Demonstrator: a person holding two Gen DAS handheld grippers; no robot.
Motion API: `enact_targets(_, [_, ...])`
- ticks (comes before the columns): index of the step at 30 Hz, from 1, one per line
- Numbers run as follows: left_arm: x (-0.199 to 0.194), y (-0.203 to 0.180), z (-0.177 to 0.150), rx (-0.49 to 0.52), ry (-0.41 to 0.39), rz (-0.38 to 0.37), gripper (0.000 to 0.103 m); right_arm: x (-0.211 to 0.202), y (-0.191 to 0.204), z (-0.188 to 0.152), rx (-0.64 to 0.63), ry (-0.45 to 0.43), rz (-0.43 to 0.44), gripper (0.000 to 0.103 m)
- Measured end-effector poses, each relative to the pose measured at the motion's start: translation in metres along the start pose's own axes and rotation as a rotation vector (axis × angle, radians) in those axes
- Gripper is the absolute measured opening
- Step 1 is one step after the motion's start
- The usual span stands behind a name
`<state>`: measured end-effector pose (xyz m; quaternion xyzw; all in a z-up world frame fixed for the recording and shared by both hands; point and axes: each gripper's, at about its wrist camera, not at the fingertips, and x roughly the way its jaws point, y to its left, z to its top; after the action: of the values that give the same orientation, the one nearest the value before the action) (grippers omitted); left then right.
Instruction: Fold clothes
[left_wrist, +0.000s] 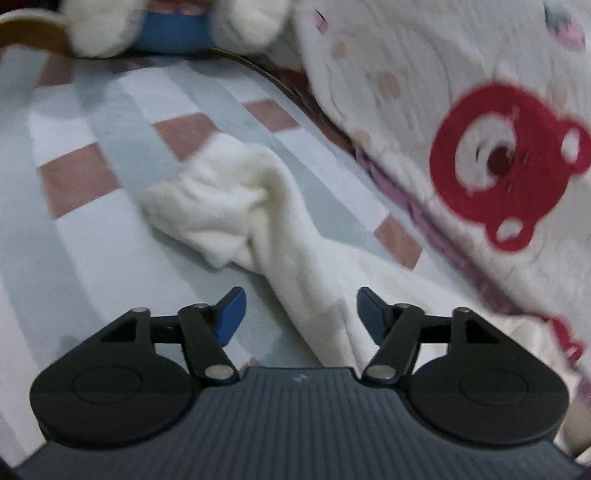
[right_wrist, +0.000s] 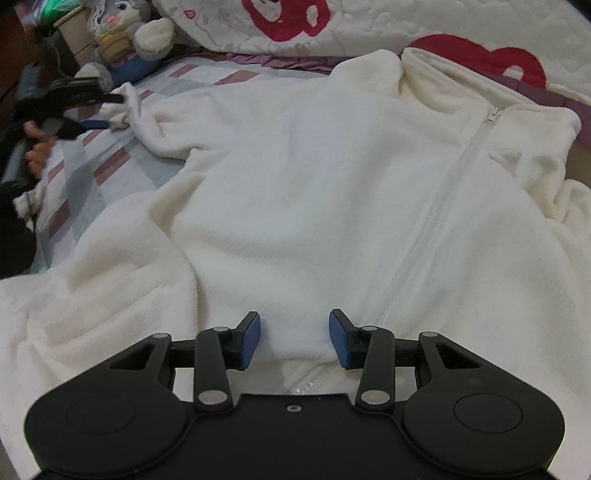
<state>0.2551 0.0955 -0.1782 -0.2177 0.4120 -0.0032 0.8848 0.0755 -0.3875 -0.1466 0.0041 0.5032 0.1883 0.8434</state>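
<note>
This is a bedroom in a home: a bed with a grey, white and dusty-pink checked sheet (left_wrist: 85, 206), a white quilted blanket with red bear prints (left_wrist: 480, 110), a grey plush rabbit toy (right_wrist: 122, 26).

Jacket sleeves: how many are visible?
2. One sleeve lies stretched toward the upper left, across the checked bedsheet; the other sleeve is bunched at the right edge, partly hidden.

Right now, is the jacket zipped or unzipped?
Zipped: the jacket lies spread front-up, its zipper closed up to the collar.
</note>
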Motion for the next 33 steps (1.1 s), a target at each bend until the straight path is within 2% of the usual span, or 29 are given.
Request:
enact_targets(3, [0.027,-0.015,0.009,0.05,0.031,0.088,0.069,-0.001,0.001,-0.002,-0.037,0.01,0.008,0.047])
enact_targets(5, [0.038,-0.017,0.018,0.035,0.037,0.128,0.07,-0.001,0.001,-0.003,-0.055,0.015,0.018,0.047])
enact_targets(7, [0.044,-0.013,0.023,-0.004,0.013,0.156,0.07,-0.004,-0.001,-0.006,-0.063,0.02,0.034,0.047])
enact_targets(9, [0.044,-0.007,0.02,-0.032,-0.026,0.149,0.068,-0.013,-0.009,-0.013,-0.021,0.011,0.068,0.048])
enact_targets(10, [0.042,-0.006,0.016,-0.031,-0.047,0.144,0.063,-0.017,-0.012,-0.016,0.001,0.005,0.086,0.048])
enact_targets(11, [0.041,-0.006,0.012,-0.012,-0.062,0.144,0.053,-0.022,-0.019,-0.021,0.031,-0.011,0.112,0.048])
enact_targets(12, [0.038,-0.006,0.01,0.011,-0.069,0.137,0.017,-0.026,-0.025,-0.027,0.07,-0.021,0.143,0.049])
enact_targets(13, [0.035,-0.007,0.01,0.031,-0.071,0.125,0.013,-0.024,-0.031,-0.034,0.102,0.004,0.151,0.05])
enact_targets(15, [0.014,-0.014,0.022,0.062,-0.154,0.082,0.013,-0.023,-0.041,-0.045,0.164,0.046,0.165,0.05])
enact_targets(18, [-0.033,-0.031,0.046,0.132,-0.347,0.029,0.013,-0.042,-0.055,-0.056,0.242,-0.048,0.168,0.05])
enact_targets(20, [-0.061,-0.036,0.059,0.173,-0.461,0.057,0.013,-0.054,-0.065,-0.062,0.294,-0.111,0.169,0.05])
enact_targets(21, [-0.066,-0.032,0.063,0.169,-0.478,0.073,0.013,-0.061,-0.07,-0.066,0.32,-0.142,0.169,0.05])
enact_targets(23, [-0.058,-0.014,0.064,0.111,-0.439,0.108,0.014,-0.075,-0.083,-0.069,0.364,-0.198,0.15,0.05])
enact_targets(26, [-0.024,0.026,0.053,-0.036,-0.285,0.192,0.022,-0.095,-0.109,-0.072,0.429,-0.271,0.088,0.05])
enact_targets(27, [-0.014,0.037,0.048,-0.075,-0.237,0.233,0.027,-0.099,-0.117,-0.072,0.441,-0.282,0.048,0.05])
enact_targets(28, [-0.008,0.045,0.044,-0.094,-0.201,0.29,0.025,-0.102,-0.125,-0.072,0.451,-0.288,-0.013,0.05])
enact_targets(29, [-0.007,0.046,0.041,-0.085,-0.193,0.347,0.025,-0.105,-0.132,-0.073,0.461,-0.293,-0.074,0.05])
enact_targets(30, [-0.012,0.041,0.042,-0.058,-0.21,0.372,0.027,-0.108,-0.139,-0.074,0.471,-0.298,-0.134,0.05])
enact_targets(32, [-0.024,0.025,0.046,0.005,-0.261,0.385,0.032,-0.114,-0.156,-0.077,0.507,-0.304,-0.236,0.05])
enact_targets(33, [-0.032,0.015,0.048,0.029,-0.287,0.381,0.039,-0.117,-0.165,-0.078,0.526,-0.307,-0.285,0.05])
